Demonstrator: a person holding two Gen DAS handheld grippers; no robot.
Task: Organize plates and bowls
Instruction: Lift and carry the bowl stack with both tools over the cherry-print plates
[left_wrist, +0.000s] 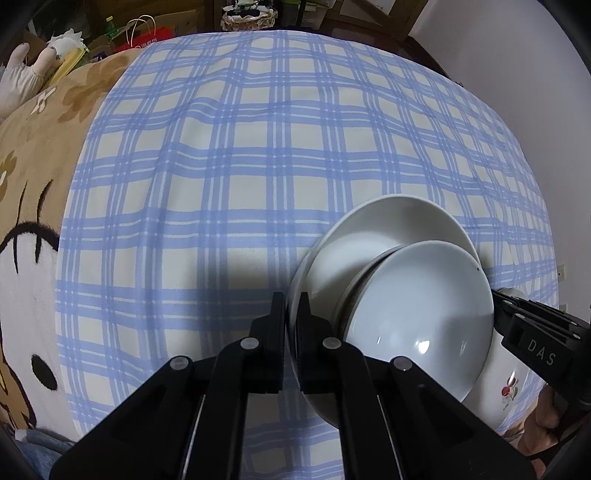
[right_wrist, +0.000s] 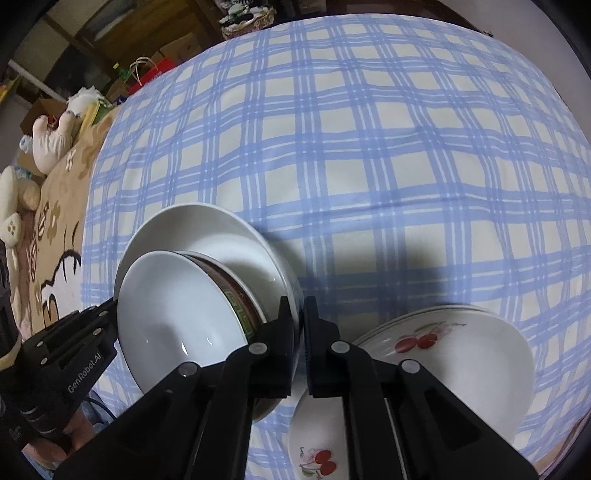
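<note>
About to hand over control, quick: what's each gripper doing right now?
Left gripper: closed on the rim of the large white plate.
Right gripper: closed on the same plate's rim, opposite side.

Tablecloth (left_wrist: 258, 155) is showing blue plaid on cream. Big plate (right_wrist: 207, 229) and nested bowl (right_wrist: 173, 302) are looking plain white, the bowl's outside wearing a green-and-red band. Plates (right_wrist: 443, 347) alongside are sporting red cherries.

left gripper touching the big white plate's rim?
Touching. In the left wrist view the left gripper is shut on the near rim of the large white plate, one pad on either side and no gap showing.
</note>
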